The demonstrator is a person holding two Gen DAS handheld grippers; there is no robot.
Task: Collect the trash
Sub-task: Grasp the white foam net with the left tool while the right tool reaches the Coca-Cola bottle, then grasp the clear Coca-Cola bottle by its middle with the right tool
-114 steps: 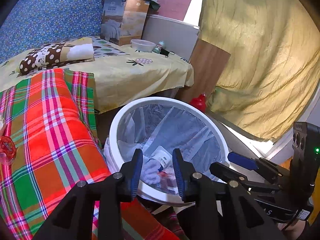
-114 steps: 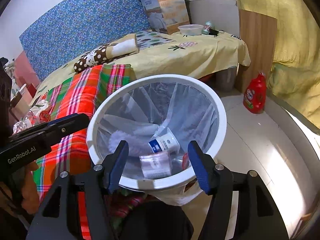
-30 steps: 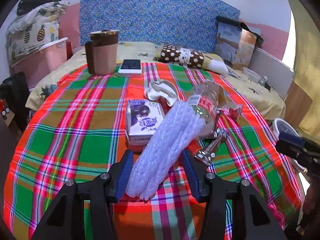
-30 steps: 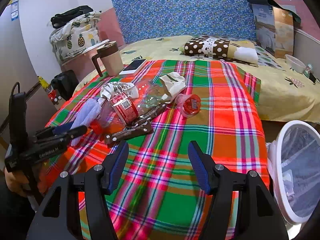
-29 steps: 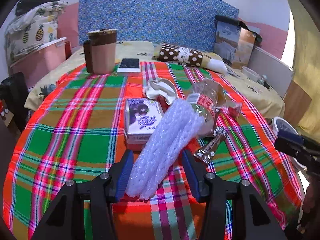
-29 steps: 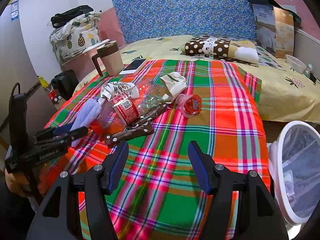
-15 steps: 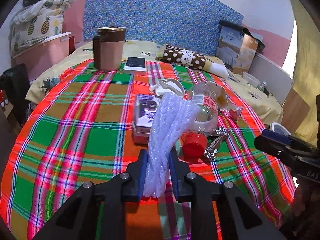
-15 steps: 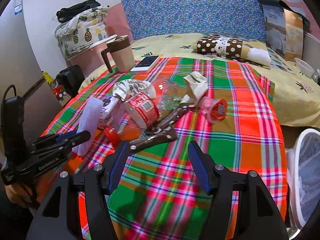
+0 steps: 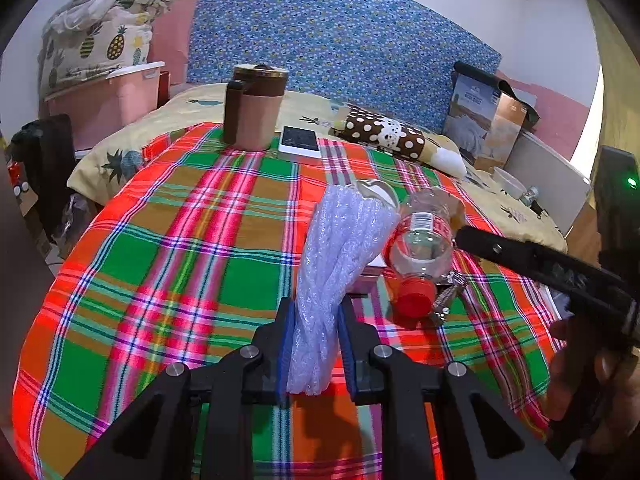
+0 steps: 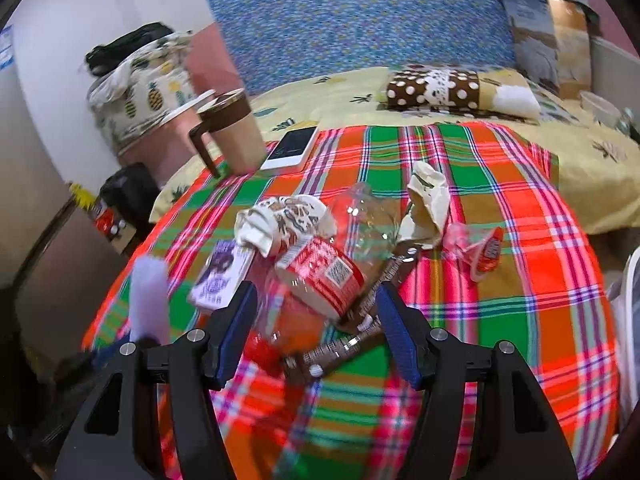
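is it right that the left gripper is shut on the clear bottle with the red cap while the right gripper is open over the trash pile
Not quite. The left gripper is shut on the roll of white bubble wrap, not the bottle, which lies free on the plaid cloth beside it; the left wrist view shows this. The right gripper is indeed open over the pile.

A bed [image 9: 192, 104] is covered by a plaid cloth [image 9: 168, 264]; on it a lidded mug [image 9: 254, 108], a phone [image 9: 300, 142], a plastic bottle [image 9: 420, 256] and a small carton [image 10: 222, 276] are laid.
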